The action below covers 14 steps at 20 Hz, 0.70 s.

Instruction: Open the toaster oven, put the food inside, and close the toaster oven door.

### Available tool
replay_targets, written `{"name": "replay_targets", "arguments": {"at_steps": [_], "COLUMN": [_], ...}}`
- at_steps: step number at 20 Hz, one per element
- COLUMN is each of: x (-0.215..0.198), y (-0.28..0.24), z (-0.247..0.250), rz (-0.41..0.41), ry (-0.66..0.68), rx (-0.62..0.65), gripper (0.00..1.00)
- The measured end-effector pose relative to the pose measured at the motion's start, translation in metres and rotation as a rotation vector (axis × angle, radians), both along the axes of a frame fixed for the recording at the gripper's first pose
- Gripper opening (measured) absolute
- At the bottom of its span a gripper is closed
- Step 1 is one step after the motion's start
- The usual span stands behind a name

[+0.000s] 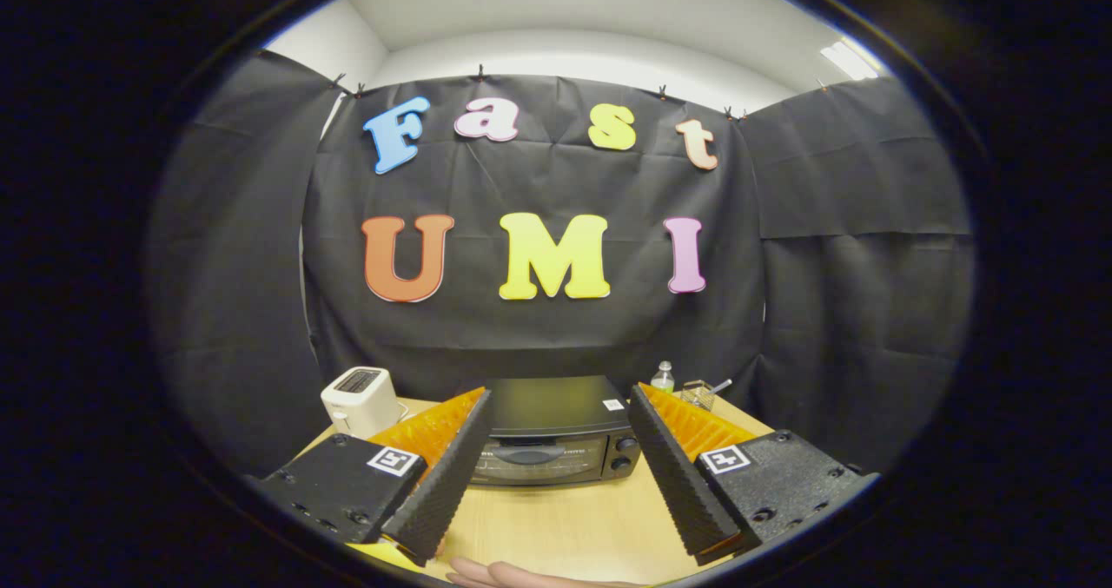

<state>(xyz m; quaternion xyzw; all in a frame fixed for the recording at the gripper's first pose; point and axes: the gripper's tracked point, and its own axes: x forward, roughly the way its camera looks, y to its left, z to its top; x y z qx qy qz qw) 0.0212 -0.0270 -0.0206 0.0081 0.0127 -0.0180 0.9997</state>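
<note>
A black toaster oven (556, 432) stands on the wooden table (565, 527), straight ahead of my fingers, its door shut and the handle across the top of the glass. My gripper (560, 410) is open, with nothing between the fingers; the oven shows through the gap, some way beyond the fingertips. A yellow edge (378, 551) peeks out under the left finger near the table's front; I cannot tell what it is.
A white pop-up toaster (359, 401) sits at the table's back left. Behind the oven on the right are a small clear bottle (663, 377) and a wire basket (698, 393). A person's hand (521, 575) rests at the table's near edge. Black cloth walls surround the table.
</note>
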Motion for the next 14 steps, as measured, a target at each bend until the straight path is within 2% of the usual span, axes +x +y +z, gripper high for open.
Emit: {"name": "replay_targets", "arguments": {"at_steps": [2,4,11,14], "x": [0.013,0.028,0.095,0.122], "y": [-0.002,0.006,-0.003,0.000], "z": [-0.009,-0.018,-0.053,-0.081], "rz": [0.007,0.048,0.045,0.027], "ry": [0.022,0.034,0.078,0.137], "rx": [0.018,0.012,0.034,-0.027], "gripper": [1.00,1.00,1.00,1.00]}}
